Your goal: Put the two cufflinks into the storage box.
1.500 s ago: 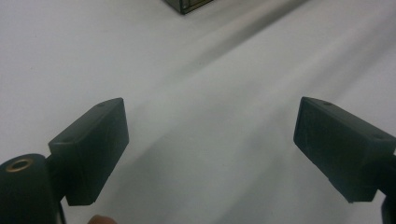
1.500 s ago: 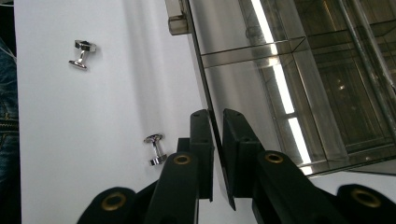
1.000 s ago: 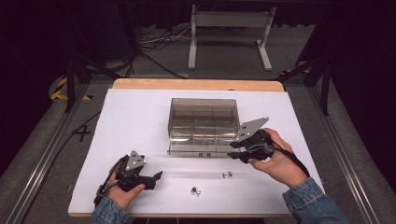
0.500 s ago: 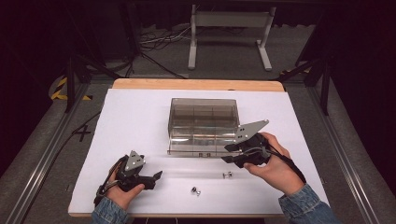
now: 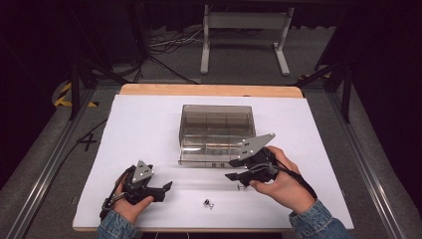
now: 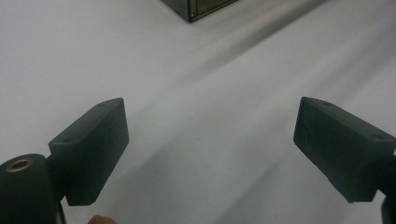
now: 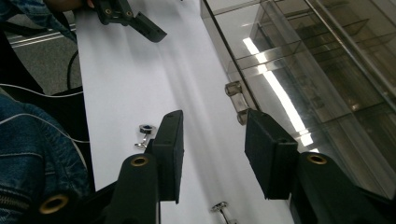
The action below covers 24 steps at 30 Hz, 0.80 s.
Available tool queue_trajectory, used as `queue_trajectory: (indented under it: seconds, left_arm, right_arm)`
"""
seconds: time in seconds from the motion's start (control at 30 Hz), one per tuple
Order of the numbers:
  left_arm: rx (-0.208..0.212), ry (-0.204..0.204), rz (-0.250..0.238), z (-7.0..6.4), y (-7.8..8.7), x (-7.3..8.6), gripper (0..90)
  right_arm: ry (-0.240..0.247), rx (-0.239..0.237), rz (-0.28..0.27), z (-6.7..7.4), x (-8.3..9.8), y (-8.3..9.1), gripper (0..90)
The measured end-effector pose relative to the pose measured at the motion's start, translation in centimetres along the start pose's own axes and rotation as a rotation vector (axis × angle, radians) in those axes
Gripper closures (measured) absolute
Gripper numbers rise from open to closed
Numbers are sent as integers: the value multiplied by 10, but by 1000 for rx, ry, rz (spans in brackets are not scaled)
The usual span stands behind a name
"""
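Observation:
A clear plastic compartment box [image 5: 215, 133] with its lid down sits mid-table, and its front latch [image 7: 235, 92] faces me. My right gripper [image 5: 238, 172] hovers low by the box's front right corner, pointing left. Its jaws have just been opening and stand apart with only white table between them [image 7: 215, 149]. One small metal screw [image 5: 242, 187] lies just under that gripper and another screw [image 5: 208, 203] lies nearer the front edge. My left gripper [image 5: 163, 190] rests at the front left, wide open over bare table [image 6: 210, 140], with the box corner [image 6: 195, 10] far ahead.
The white table top [image 5: 144, 129] is backed by a wooden strip [image 5: 209, 90]. Metal rails run along both sides, and a stand's feet [image 5: 244, 45] and cables lie on the floor behind. A denim sleeve [image 7: 28, 154] lies left of the right gripper's jaws.
My right hand has slid left and toward me along the box front, and its jaws have spread a little. The left hand has stayed where it was.

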<state>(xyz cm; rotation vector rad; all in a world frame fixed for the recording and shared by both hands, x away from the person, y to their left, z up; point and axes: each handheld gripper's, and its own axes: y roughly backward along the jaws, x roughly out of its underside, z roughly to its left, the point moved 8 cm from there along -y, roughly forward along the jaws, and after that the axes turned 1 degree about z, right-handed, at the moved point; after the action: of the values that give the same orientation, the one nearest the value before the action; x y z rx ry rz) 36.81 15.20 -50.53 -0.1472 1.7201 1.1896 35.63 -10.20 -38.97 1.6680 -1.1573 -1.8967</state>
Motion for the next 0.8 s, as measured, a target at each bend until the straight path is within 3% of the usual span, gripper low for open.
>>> queue_trajectory:
  seconds: [0.4, 0.8]
  left_arm:
    - [3, 6, 4, -2, -1, 1, 112]
    - [1, 6, 1, -1, 0, 1, 112]
  right_arm:
    - [8, -46, 0, 18, -4, -20, 586]
    - [-44, -110, -19, 37, 0, -52, 584]
